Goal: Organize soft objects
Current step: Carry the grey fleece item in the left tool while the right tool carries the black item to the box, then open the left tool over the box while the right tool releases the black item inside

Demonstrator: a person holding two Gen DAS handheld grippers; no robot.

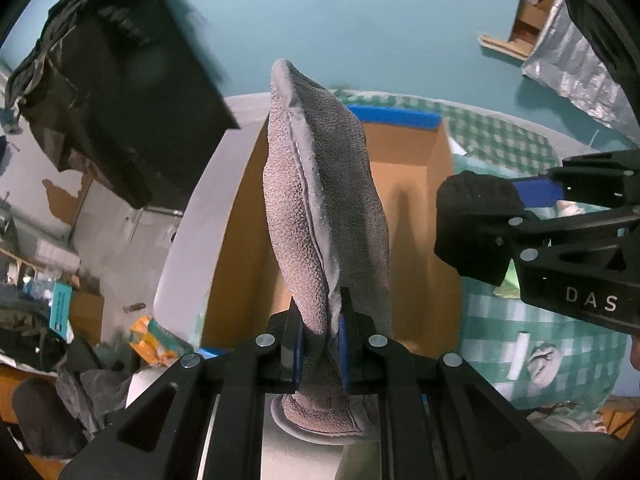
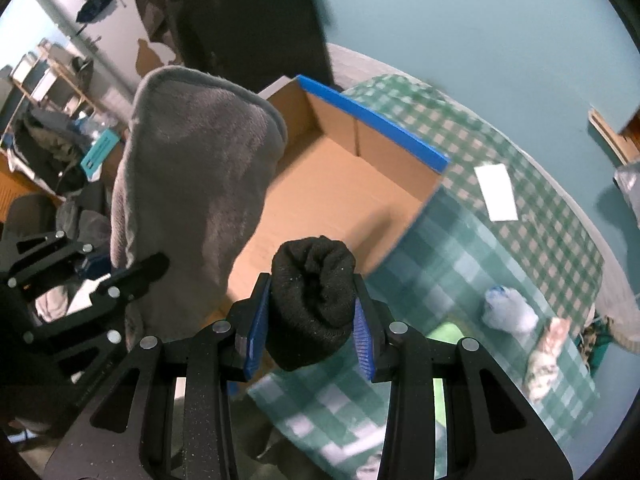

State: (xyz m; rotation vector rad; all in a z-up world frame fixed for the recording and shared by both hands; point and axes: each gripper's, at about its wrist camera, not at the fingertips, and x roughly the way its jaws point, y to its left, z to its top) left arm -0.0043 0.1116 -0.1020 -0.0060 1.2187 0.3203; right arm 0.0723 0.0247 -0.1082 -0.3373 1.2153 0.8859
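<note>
Centrally, the cardboard box shows only its bare floor, while left tongs clamp a grey slipper and right tongs clamp a black sock roll.

open cardboard box, interior bare, blue-edged wall

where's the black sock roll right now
The black sock roll is clamped in the right gripper, centre-bottom of the right wrist view, held just short of the open cardboard box, with the grey slipper to its left.
</note>
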